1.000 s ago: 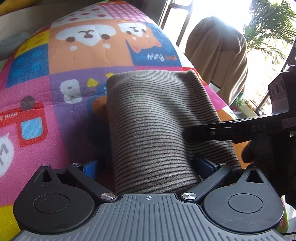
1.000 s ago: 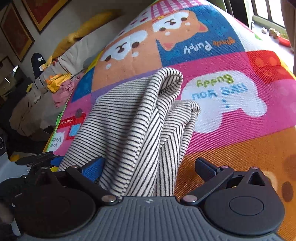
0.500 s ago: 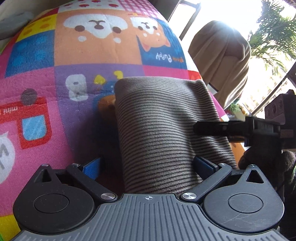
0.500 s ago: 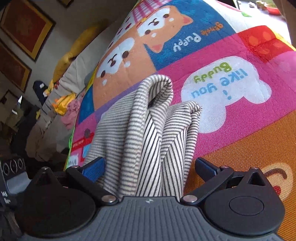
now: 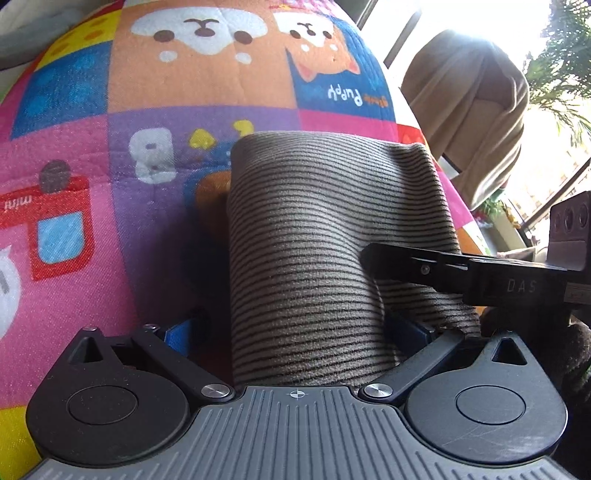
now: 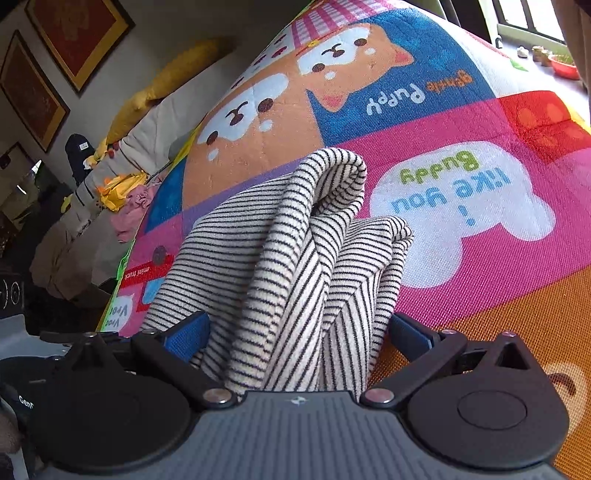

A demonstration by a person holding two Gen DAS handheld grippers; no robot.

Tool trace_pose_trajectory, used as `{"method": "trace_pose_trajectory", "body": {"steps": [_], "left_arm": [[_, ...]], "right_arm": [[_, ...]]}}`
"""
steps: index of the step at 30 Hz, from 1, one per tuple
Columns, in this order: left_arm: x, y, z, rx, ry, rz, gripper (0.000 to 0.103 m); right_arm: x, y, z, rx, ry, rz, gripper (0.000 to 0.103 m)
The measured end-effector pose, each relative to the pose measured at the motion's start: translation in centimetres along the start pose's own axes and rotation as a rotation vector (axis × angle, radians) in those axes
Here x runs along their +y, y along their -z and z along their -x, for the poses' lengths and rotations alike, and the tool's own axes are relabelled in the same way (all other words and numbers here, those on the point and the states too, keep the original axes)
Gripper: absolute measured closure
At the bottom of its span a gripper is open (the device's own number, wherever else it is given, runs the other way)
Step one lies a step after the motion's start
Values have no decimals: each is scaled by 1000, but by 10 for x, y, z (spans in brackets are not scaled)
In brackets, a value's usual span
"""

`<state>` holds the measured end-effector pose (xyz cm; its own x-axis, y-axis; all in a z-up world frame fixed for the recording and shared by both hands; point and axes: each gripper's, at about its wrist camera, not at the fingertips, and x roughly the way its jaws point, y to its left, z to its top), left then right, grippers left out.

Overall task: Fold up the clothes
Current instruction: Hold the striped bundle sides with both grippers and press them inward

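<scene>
We hold the striped garment [image 5: 325,258] folded over the play mat [image 5: 110,155], its long axis running straight ahead between both spread grippers: left gripper [image 5: 295,332] astride one end, right gripper [image 6: 299,332] astride the bunched edge.

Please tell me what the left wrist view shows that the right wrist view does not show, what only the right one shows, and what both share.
Only the left wrist view shows the right gripper reaching in from the side over the cloth, a beige draped cover and the green plant by the bright window.

Only the right wrist view shows the framed pictures on the wall, the yellow cushion, the pile of clothes and the words "like you Buddy".

Both show the striped garment folded between wide-open jaws, lying on the cartoon puppy mat.
</scene>
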<state>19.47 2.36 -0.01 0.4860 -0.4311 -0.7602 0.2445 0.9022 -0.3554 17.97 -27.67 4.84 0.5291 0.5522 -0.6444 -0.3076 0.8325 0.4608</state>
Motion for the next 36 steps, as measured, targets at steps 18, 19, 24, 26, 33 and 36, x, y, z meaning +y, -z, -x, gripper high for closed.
{"method": "trace_pose_trajectory", "body": {"steps": [18,19,24,26,33,36], "left_arm": [[10,13,9,-52,84,11,0],[7,14,8,-54,70,3,0],[2,16,8,-55,46,-16,0],[3,14,7,-46,50,-24,0],[5,-4,6,1,79,-71,0],[0,-12,-1,24,94,-120,0]], "right_arm": [[-5,-4,-1,24,-15,-32,0],[-5,-4,-1,24,-15,-31,0],[-6,-4,0,32,-23,-14,0],[-6,-5,0,42,-32,-4,0],[-19,-21,1,4,-60,-59,0],[-27,-28,-10,20,-108,-96,0]]}}
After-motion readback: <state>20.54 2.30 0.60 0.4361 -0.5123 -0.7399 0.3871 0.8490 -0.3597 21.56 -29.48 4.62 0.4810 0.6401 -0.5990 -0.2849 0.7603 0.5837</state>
